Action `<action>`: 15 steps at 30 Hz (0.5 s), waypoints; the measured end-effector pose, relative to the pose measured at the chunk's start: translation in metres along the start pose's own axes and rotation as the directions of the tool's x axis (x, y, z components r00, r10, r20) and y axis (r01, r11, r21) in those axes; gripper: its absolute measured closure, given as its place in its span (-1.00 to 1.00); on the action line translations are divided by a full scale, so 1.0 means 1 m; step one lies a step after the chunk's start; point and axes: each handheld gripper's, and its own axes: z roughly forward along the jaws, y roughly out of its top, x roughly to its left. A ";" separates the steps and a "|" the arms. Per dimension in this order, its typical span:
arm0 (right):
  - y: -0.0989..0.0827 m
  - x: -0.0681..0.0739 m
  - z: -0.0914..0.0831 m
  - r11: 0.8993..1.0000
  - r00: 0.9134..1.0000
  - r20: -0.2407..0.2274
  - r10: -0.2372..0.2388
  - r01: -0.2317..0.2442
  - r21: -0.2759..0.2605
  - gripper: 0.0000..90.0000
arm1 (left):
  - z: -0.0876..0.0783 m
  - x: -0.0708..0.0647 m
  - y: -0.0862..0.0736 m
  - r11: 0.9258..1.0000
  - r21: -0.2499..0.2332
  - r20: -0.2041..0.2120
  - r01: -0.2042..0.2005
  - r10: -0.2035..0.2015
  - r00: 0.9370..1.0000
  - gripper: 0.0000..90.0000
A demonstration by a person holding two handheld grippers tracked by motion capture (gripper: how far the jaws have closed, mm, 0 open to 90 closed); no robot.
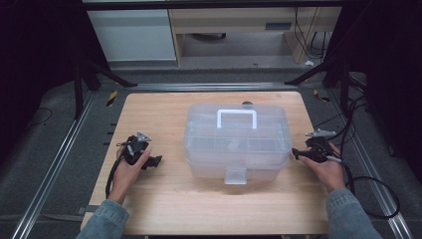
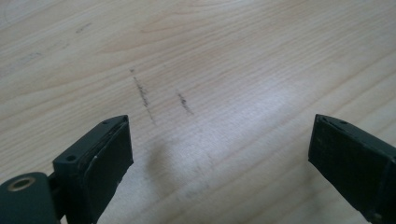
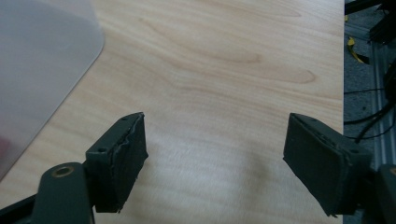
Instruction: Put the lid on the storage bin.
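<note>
A translucent plastic storage box (image 1: 238, 144) with a white handle (image 1: 237, 117) and a front latch (image 1: 235, 175) stands shut in the middle of the wooden table (image 1: 164, 199). My left gripper (image 1: 154, 162) is held low over the table to the box's left, apart from it. In the left gripper view my left gripper (image 2: 219, 135) is open over bare wood with dark scuff marks (image 2: 142, 93). My right gripper (image 1: 294, 153) sits close to the box's right side. In the right gripper view it (image 3: 215, 135) is open with nothing between the jaws, and the box's rounded corner (image 3: 37, 70) lies at the left.
The table's right edge (image 3: 340, 70) is close to my right gripper, with black cables (image 1: 378, 189) and a metal rail (image 1: 368, 164) beyond it. Another rail (image 1: 54, 169) runs along the left side. A small dark object (image 1: 247, 104) sits behind the box.
</note>
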 end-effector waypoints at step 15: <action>0.002 -0.011 0.027 0.992 0.992 -0.002 0.124 -0.124 -0.015 -0.67 | 0.017 0.023 -0.004 0.992 -0.034 0.013 0.121 -0.120 0.993 -0.95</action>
